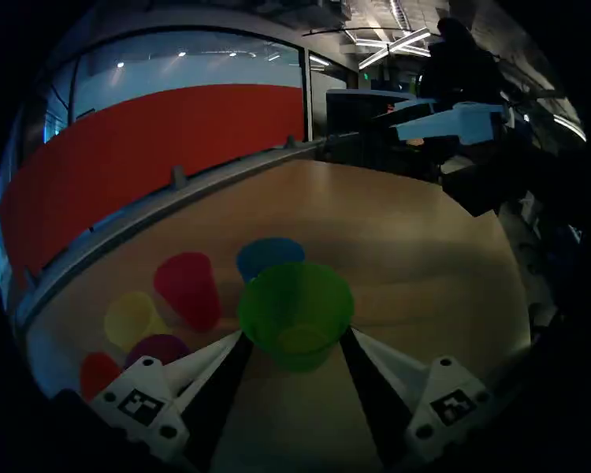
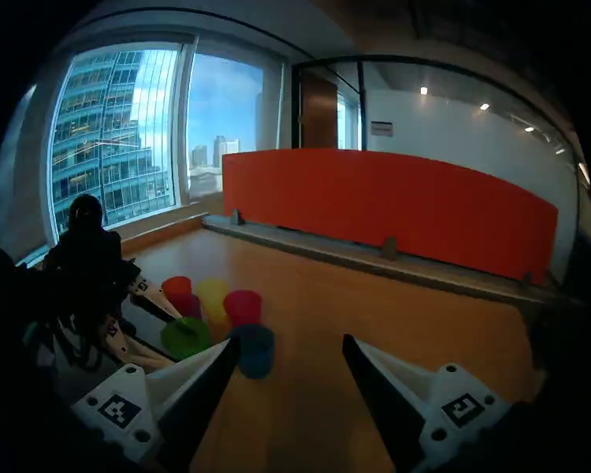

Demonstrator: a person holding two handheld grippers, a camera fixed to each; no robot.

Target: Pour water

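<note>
Left claw (image 1: 294,333) pinches the green cup (image 1: 295,303); right claw (image 2: 291,340) spreads wide over the table (image 2: 437,331).

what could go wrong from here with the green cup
The green cup sits between the fingers of the left gripper, but a firm grip is not evident; lifted, it might slip. The blue cup and red cup stand close behind it, so a swing or tilt could knock them over.
</note>
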